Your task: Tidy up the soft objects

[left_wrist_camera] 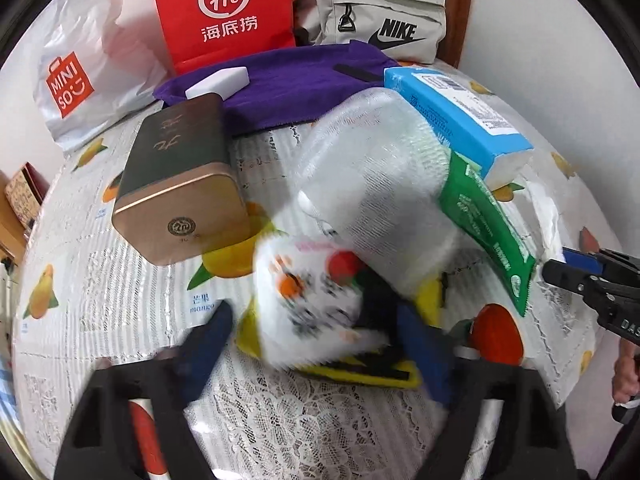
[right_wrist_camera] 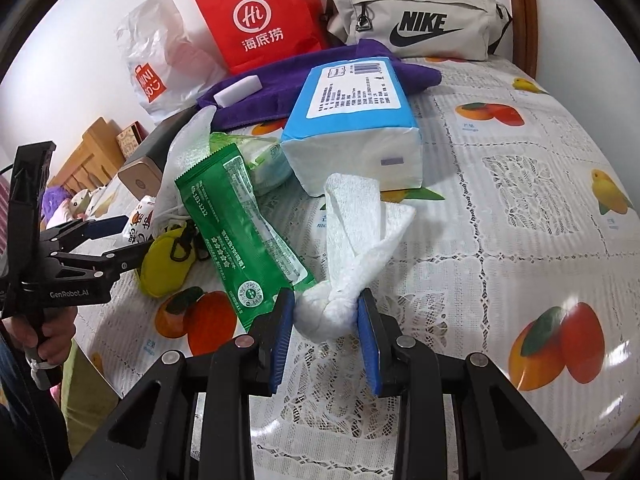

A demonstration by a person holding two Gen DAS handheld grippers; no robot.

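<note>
NIKE on beige bag (right_wrist_camera: 416,20); MINISO on plastic bag (left_wrist_camera: 76,80).

A white lace-patterned plastic cloth printed with orange and yellow mangoes (right_wrist_camera: 500,208) is spread over the counter. A glossy red paper bag (right_wrist_camera: 260,16) is marked with white lettering, and a beige fabric pouch (right_wrist_camera: 416,20) with a black logo. A folded purple towel (left_wrist_camera: 288,84) is topped by a white foam block (left_wrist_camera: 218,82). A light-blue and white tissue pack (right_wrist_camera: 356,120), a green foil sachet (right_wrist_camera: 240,232) and a knotted white woven cloth (right_wrist_camera: 352,248) are seen, and a dark green tin with gold edges (left_wrist_camera: 180,184).
</note>
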